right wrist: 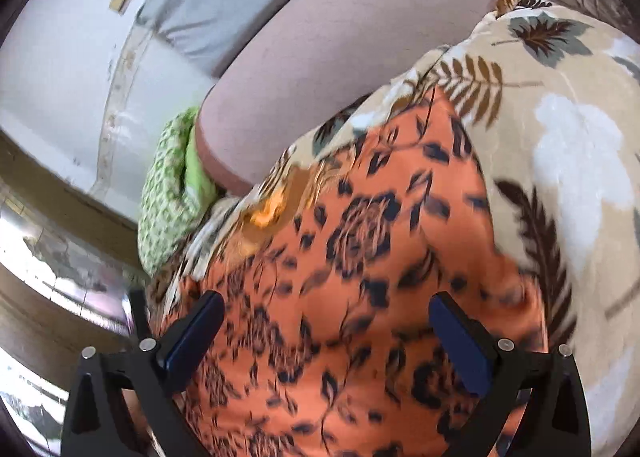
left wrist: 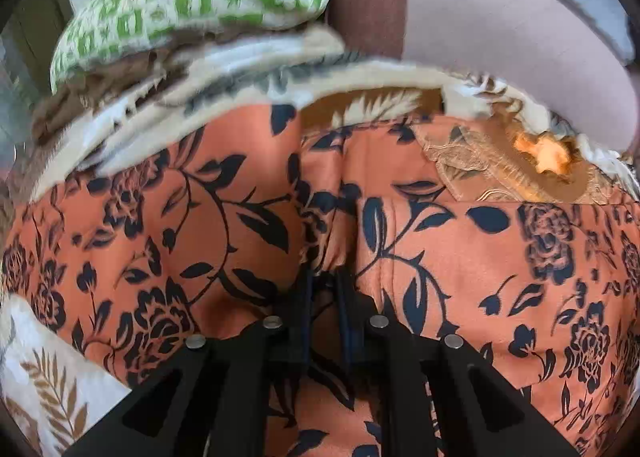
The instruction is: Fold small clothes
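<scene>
The left gripper (left wrist: 325,277) has its fingers pinched together on a raised fold of the orange floral garment (left wrist: 500,257), low in the frame's centre. The right gripper (right wrist: 326,325) hangs spread wide above the same cloth, gripping nothing. In the right wrist view, the garment's long axis runs from lower centre toward upper right, across a leaf-print bedspread (right wrist: 560,145); a green patterned cloth (left wrist: 192,5) lies at upper left.

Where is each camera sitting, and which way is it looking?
Left wrist: sits on the left claw, looking down at the orange flowered cloth; its dark fingers pinch a fold.
Right wrist: sits on the right claw, looking slantwise over the same cloth; its blue pads stand wide apart.
Both show the orange cloth, the leaf-print blanket and the green patterned cloth.
</scene>
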Motion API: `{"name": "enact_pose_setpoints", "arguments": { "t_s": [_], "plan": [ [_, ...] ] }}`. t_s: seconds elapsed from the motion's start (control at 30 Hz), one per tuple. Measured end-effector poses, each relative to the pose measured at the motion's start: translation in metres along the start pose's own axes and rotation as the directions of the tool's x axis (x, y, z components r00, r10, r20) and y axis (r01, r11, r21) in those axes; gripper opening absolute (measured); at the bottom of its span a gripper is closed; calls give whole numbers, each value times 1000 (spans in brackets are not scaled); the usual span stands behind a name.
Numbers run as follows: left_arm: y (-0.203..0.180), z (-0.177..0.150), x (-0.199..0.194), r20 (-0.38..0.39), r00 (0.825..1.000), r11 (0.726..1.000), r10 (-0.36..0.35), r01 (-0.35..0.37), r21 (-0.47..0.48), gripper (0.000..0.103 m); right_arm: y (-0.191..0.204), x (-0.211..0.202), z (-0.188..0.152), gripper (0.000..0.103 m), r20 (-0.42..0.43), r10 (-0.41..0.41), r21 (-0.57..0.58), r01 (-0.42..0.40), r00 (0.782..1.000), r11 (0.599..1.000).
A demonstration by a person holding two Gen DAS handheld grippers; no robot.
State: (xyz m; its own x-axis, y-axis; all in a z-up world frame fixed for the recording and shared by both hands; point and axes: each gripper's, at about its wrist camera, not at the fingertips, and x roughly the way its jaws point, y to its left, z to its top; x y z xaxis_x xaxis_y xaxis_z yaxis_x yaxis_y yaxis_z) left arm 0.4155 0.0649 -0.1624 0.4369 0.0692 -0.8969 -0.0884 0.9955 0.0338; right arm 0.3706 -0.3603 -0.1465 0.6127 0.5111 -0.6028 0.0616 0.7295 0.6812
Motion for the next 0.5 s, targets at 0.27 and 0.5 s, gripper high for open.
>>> {"name": "enact_pose_setpoints", "arguments": {
  "t_s": [0.27,0.5],
  "plan": [
    [3,-6,-60,136,988,996,-75,80,-29,68,-18,13,32,103,-27,40,81,-38,999,996],
    [-19,-24,-12,-20,997,997,-69,70,28,68,-64,15,60,102,28,-143,214,134,989,968]
  ]
}}
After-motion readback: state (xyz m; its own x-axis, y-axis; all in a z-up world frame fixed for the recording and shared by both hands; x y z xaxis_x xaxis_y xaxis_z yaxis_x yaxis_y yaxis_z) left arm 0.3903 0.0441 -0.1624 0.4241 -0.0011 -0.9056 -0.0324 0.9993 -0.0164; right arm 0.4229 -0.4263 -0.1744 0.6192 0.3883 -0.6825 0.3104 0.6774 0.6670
